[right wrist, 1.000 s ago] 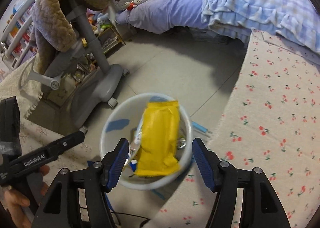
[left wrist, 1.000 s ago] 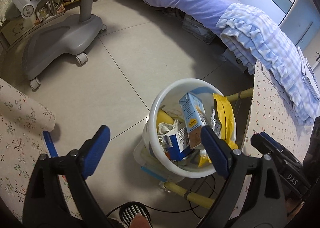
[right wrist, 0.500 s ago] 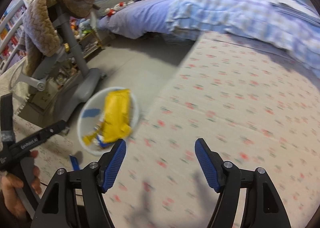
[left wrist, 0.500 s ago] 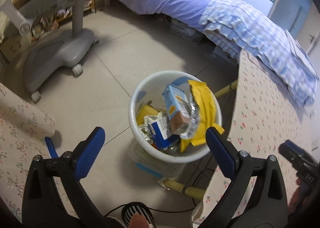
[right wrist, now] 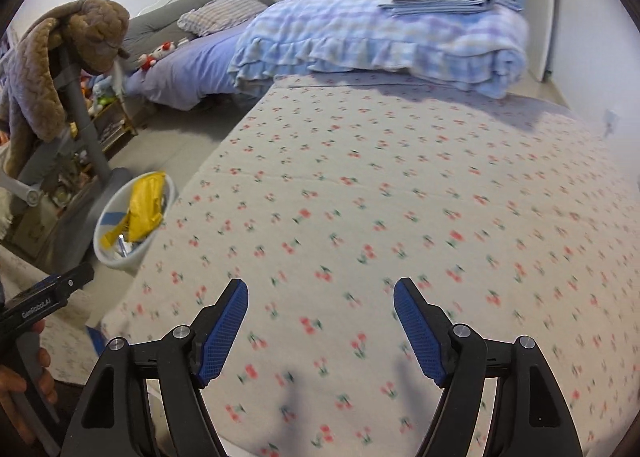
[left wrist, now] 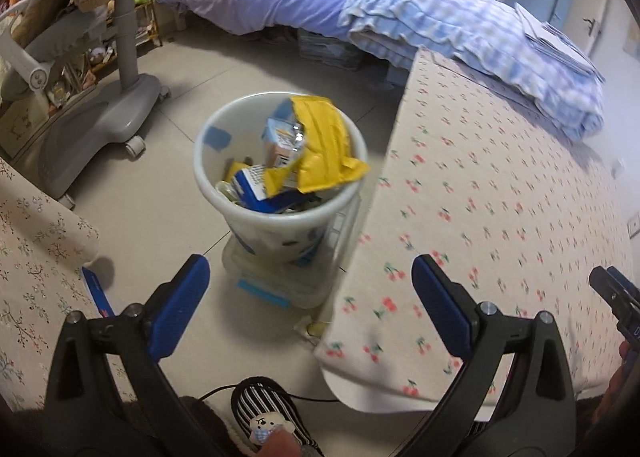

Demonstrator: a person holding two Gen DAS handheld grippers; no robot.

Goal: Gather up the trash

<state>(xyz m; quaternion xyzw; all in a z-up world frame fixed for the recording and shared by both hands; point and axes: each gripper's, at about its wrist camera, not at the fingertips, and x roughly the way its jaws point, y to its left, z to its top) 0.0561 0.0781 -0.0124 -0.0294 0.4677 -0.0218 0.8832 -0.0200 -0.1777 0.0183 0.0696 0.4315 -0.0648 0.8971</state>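
A white trash bin [left wrist: 280, 225] stands on the floor beside the table, full of trash: a yellow snack bag [left wrist: 324, 145] on top, drink cartons [left wrist: 280, 141] under it. The bin also shows in the right wrist view [right wrist: 120, 257] at the left, with the yellow bag [right wrist: 146, 205] sticking out. My left gripper [left wrist: 310, 307] is open and empty, above the floor in front of the bin. My right gripper [right wrist: 320, 331] is open and empty over the cherry-print tablecloth [right wrist: 400, 197].
A grey wheeled chair base [left wrist: 100, 129] stands left of the bin. A bed with a blue checked quilt [right wrist: 380, 45] lies behind the table. A flower-print cloth [left wrist: 28, 257] is at the left. A clear box [left wrist: 280, 289] sits under the bin. A slipper [left wrist: 268, 417] and a cable are on the floor.
Both grippers have pulled back and up from the bin. The right one has swung right over the tablecloth. The yellow bag now lies in the bin.
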